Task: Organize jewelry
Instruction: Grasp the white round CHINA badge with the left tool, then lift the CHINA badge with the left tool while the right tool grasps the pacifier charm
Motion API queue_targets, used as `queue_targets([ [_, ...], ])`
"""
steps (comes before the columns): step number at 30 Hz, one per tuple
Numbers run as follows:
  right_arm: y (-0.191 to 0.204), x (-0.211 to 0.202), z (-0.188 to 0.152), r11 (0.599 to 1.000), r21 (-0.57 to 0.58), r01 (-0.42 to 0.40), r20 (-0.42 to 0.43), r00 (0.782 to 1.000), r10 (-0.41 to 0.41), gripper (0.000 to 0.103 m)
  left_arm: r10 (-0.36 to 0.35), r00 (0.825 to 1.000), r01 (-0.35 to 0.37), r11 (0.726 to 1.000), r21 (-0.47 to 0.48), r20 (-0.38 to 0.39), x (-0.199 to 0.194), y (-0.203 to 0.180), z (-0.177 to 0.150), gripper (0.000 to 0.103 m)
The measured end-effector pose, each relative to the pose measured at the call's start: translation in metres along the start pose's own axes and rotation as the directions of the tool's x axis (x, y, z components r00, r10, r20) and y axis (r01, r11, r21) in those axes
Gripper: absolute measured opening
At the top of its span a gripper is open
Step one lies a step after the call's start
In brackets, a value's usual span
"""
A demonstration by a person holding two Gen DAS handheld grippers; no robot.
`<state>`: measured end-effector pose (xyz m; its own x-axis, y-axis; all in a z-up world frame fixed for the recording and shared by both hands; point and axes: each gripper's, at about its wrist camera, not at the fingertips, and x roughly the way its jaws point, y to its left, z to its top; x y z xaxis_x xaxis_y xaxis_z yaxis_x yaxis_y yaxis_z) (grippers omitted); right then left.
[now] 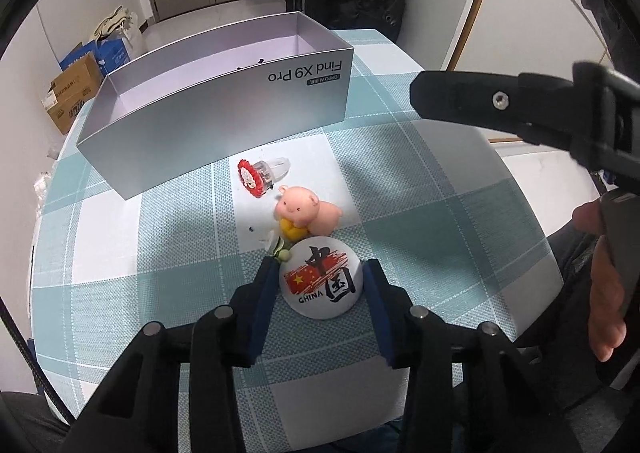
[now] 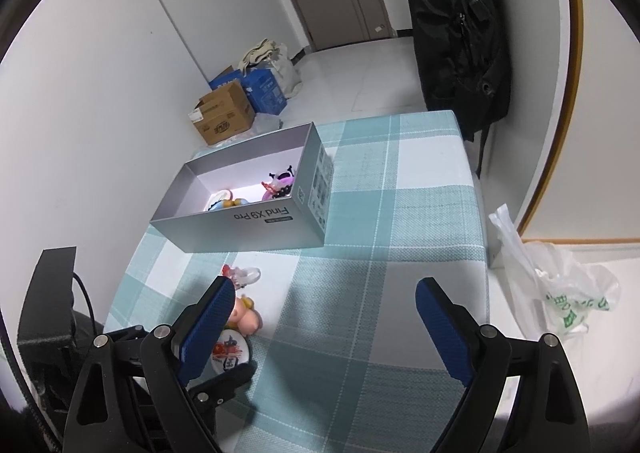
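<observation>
A round white badge (image 1: 322,281) with a red flag and "CHINA" lies on the checked cloth, and my left gripper (image 1: 322,267) is shut on it, a blue pad against each side. Just beyond it are a pink pig figure (image 1: 308,213) and a red flower ring (image 1: 252,177). Behind them stands the open silver box (image 1: 224,109). In the right wrist view the box (image 2: 248,221) holds a purple trinket (image 2: 280,183) and a blue-and-yellow one (image 2: 224,203). My right gripper (image 2: 326,285) hovers open over bare cloth, right of the pig (image 2: 246,315) and badge (image 2: 230,353).
The teal-and-white checked table (image 2: 400,213) ends at the right beside a white plastic bag (image 2: 560,285). A black backpack (image 2: 460,33) hangs behind the far corner. Cardboard boxes (image 2: 224,113) sit on the floor beyond. A person's hand (image 1: 604,293) holds the right gripper.
</observation>
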<state>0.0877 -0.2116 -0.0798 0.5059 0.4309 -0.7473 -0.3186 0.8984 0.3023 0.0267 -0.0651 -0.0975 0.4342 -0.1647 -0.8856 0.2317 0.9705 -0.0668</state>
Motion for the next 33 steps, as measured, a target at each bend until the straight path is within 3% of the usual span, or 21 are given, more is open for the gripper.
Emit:
queue_targets([
  [5, -0.001, 0.000, 0.000, 1.000, 0.002, 0.000, -0.003, 1.000, 0.000, 0.092, -0.054, 0.999, 0.054, 0.998, -0.034, -0.004, -0.002, 0.003, 0.003, 0.037],
  [7, -0.003, 0.001, 0.000, 1.000, 0.012, -0.001, -0.008, 1.000, 0.001, 0.092, -0.105, 0.994, 0.105, 0.992, -0.065, 0.014, -0.007, 0.007, 0.005, 0.037],
  [16, -0.003, 0.009, 0.001, 0.999, 0.035, -0.018, -0.029, 0.999, 0.019, 0.092, -0.168, 0.981, 0.181, 0.973, -0.144, 0.097, -0.034, 0.030, 0.012, 0.037],
  [25, 0.025, 0.028, -0.001, 0.996, -0.049, -0.070, -0.068, 0.995, 0.066, 0.091, -0.109, 0.969, 0.166, 0.952, -0.255, 0.223, -0.056, 0.072, 0.024, 0.038],
  [31, 0.056, 0.046, -0.006, 0.982, -0.149, -0.117, -0.107, 0.989, 0.101, 0.078, -0.105, 0.959, 0.193, 0.922, -0.336, 0.263, -0.063, 0.105, 0.023, 0.038],
  [33, 0.063, 0.055, -0.007, 0.977, -0.166, -0.137, -0.134, 0.984, 0.115, 0.069, -0.100, 0.958, 0.194, 0.916, -0.350, 0.268, -0.061, 0.112, 0.026, 0.037],
])
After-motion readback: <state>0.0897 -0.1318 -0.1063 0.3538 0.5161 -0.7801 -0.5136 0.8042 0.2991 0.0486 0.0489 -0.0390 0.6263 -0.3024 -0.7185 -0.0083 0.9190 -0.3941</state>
